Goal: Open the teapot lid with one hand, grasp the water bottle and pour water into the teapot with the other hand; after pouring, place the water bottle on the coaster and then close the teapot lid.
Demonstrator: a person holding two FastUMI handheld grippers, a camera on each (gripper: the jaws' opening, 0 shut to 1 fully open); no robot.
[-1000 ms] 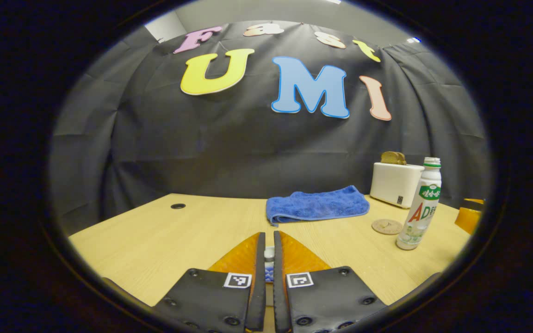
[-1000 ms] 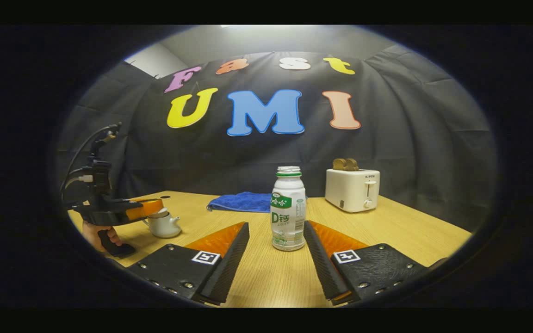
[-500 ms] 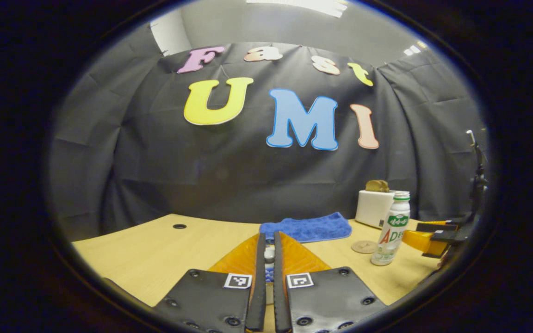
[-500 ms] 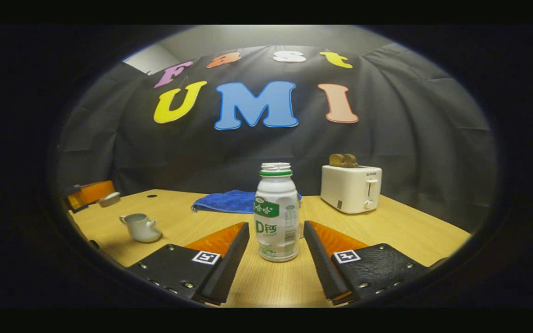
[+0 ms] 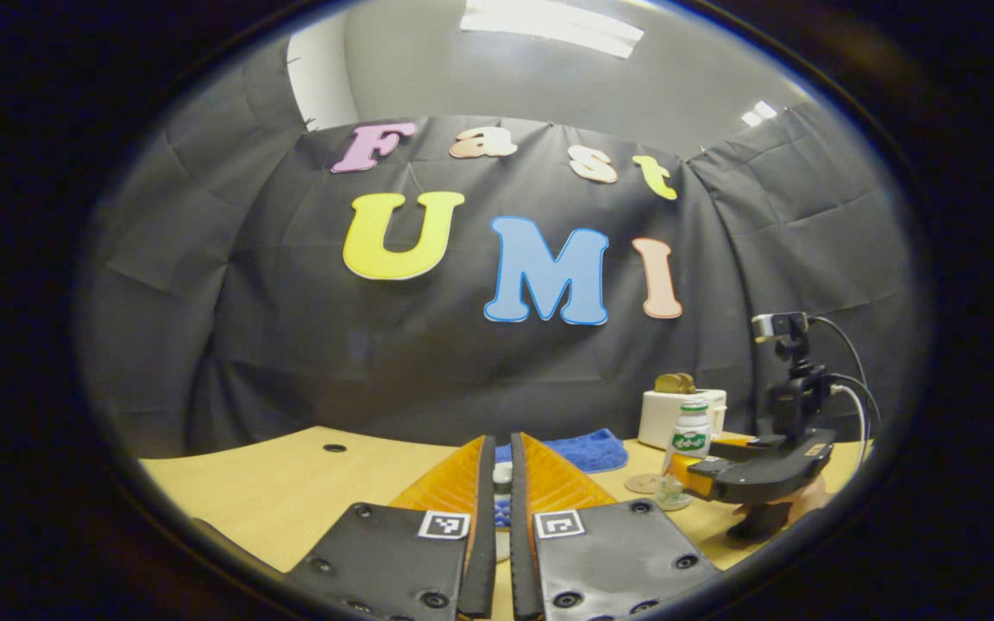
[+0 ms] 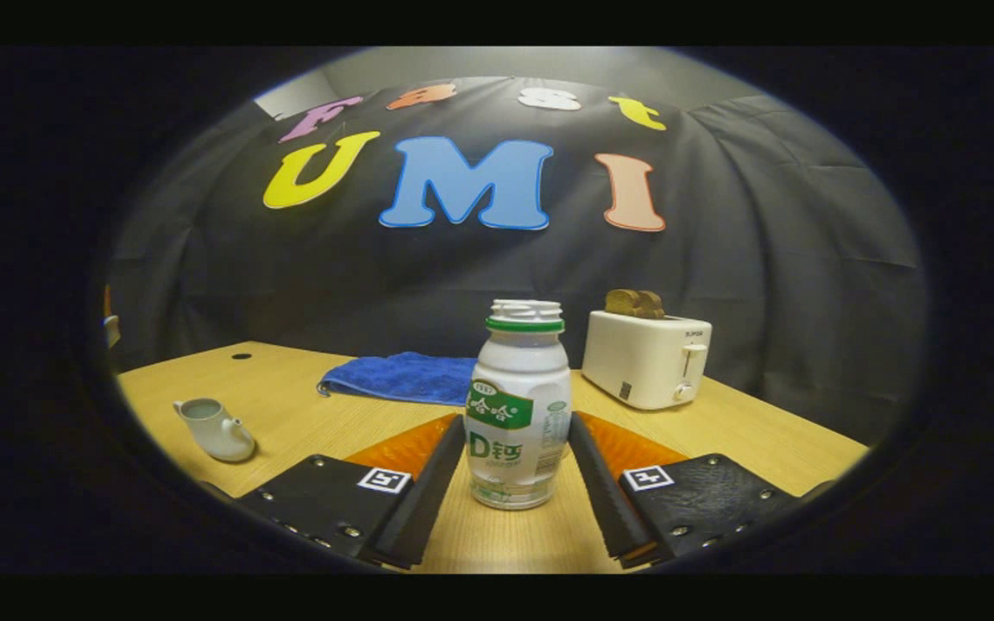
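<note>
White bottle [image 6: 517,405] stands between spread right tongs [image 6: 516,440]; left tongs [image 5: 502,483] pinch lid [image 5: 502,473].

The left gripper [image 5: 502,483] is seen with its fingers nearly together on a small white lid [image 5: 502,473] above the table [image 5: 290,483]. Far right, the water bottle [image 5: 688,435] is flanked by the right gripper [image 5: 694,470], beside a coaster [image 5: 638,483], a toaster [image 5: 665,412] and a blue cloth [image 5: 579,448].

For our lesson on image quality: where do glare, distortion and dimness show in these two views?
Left gripper view: a ceiling light glares overhead, and the table edge bows from fisheye distortion. Right gripper view: dimmer and softer, though the water bottle and toaster stay legible.
</note>
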